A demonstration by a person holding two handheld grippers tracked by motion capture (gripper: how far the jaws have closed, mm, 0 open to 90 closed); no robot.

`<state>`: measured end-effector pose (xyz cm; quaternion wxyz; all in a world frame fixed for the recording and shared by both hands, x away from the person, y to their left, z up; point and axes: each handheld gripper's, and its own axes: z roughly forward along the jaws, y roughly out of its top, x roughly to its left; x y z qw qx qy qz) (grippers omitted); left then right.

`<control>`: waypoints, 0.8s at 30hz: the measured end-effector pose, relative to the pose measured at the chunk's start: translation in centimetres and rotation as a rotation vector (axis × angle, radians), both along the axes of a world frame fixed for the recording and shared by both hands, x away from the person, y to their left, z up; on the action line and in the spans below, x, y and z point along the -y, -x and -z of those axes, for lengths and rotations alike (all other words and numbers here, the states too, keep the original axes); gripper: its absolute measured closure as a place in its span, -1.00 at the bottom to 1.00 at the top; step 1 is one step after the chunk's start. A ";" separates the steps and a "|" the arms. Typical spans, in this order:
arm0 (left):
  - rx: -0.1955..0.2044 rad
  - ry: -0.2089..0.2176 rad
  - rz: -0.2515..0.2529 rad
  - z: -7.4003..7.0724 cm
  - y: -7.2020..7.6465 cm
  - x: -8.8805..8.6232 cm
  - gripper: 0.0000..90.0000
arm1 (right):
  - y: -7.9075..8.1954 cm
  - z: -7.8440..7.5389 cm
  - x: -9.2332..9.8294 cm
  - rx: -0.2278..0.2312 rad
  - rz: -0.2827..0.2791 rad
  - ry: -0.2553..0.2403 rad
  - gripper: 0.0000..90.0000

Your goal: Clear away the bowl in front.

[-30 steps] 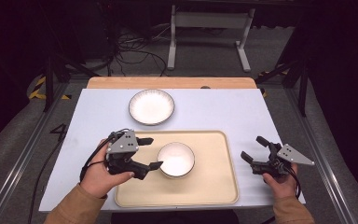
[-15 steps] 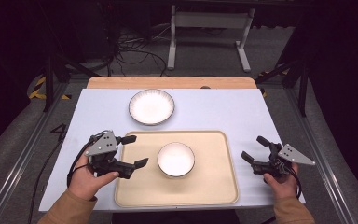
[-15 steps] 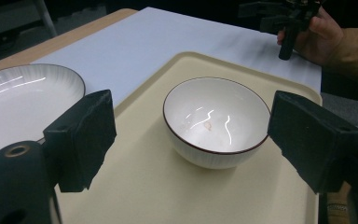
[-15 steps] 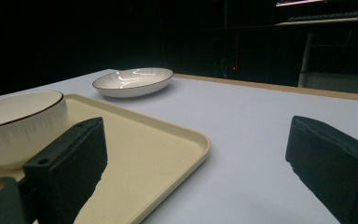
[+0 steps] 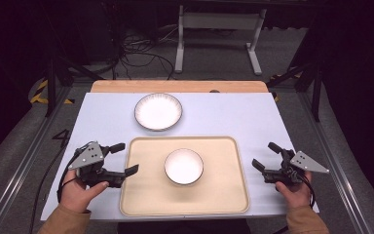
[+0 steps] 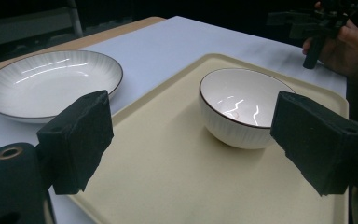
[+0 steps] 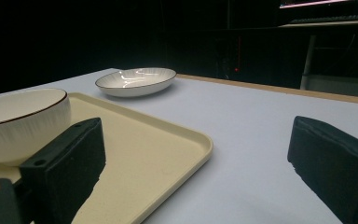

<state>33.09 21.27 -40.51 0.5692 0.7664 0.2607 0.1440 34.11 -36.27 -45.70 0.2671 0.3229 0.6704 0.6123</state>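
Bowl (image 5: 184,166) sits mid-tray (image 5: 141,200), nothing holding it. Left tongs (image 5: 125,158) hang by the tray's left edge, jaws just been opening, nothing between them; right tongs (image 5: 268,156) spread wide too, off the tray's right side. Reach back carelessly and a jaw could clip the rim, skidding the bowl. A second ago the left tongs were right against it; they've since pulled away.

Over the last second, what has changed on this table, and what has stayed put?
The left gripper has drawn back leftward from the bowl to the tray's left edge, its jaws just opening with nothing between them. The bowl, the tray, the plate and the right gripper stayed where they were.
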 end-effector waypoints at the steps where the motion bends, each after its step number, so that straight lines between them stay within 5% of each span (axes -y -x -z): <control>1: 0.000 0.000 0.000 0.0 0.0 0.0 -0.70 | 0.0 0.0 0.0 0.000 0.000 0.000 -0.90; 6: 0.002 0.012 -0.043 1.3 -0.1 -1.1 -0.71 | 0.0 0.0 0.0 0.000 -0.001 -0.001 -0.90; 9: -0.021 0.045 -0.035 2.2 -0.3 -1.6 -0.74 | 0.0 0.0 0.0 0.002 -0.005 -0.003 -0.90; 15: -0.002 0.081 -0.043 3.8 -0.2 -2.2 -0.79 | 0.0 0.0 0.1 0.002 -0.006 -0.004 -0.90; 24: 0.016 0.049 -0.109 5.6 -0.3 -2.3 -0.81 | 0.0 0.0 0.1 0.006 -0.007 -0.002 -0.91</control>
